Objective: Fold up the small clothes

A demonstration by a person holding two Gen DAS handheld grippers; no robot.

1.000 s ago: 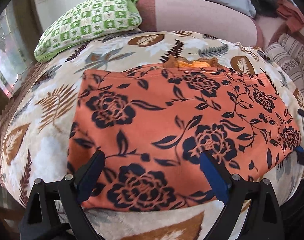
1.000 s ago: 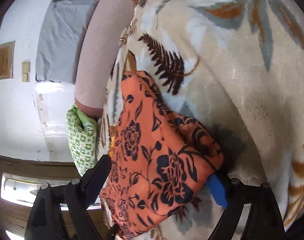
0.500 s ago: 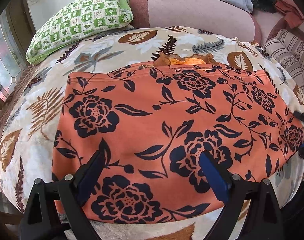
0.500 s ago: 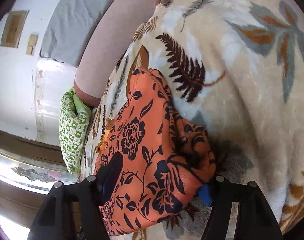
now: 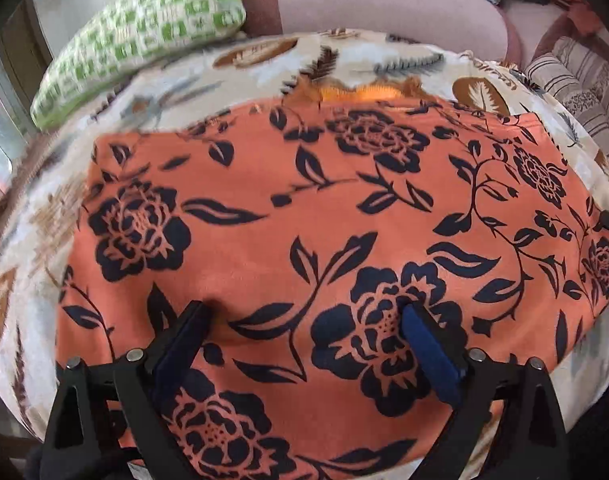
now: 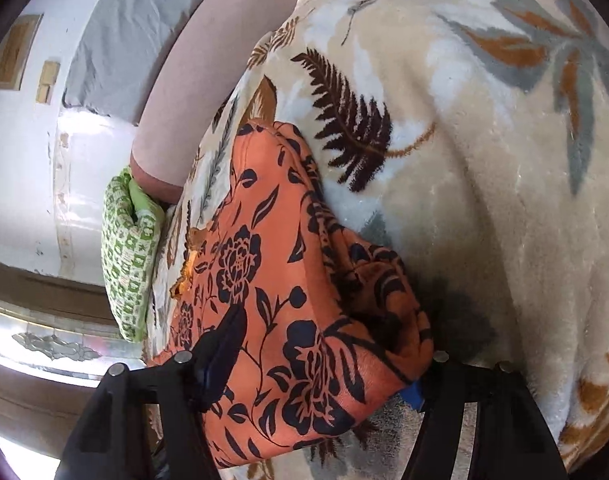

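The orange floral garment (image 5: 304, 216) lies spread on the leaf-patterned blanket (image 6: 484, 160) of the bed, a green checked pillow (image 5: 144, 36) beyond it. The left tongs (image 5: 304, 316) stand apart, tips pressing into the cloth near its front edge; the right tongs (image 6: 328, 344), having just narrowed, bracket the bunched side edge, though a firm clamp cannot be confirmed. Risk: both layers may not be caught, so the fold could skew.

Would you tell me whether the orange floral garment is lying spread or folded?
Mostly spread: the orange floral garment lies flat across the leaf-print blanket, with only its right end bunched.
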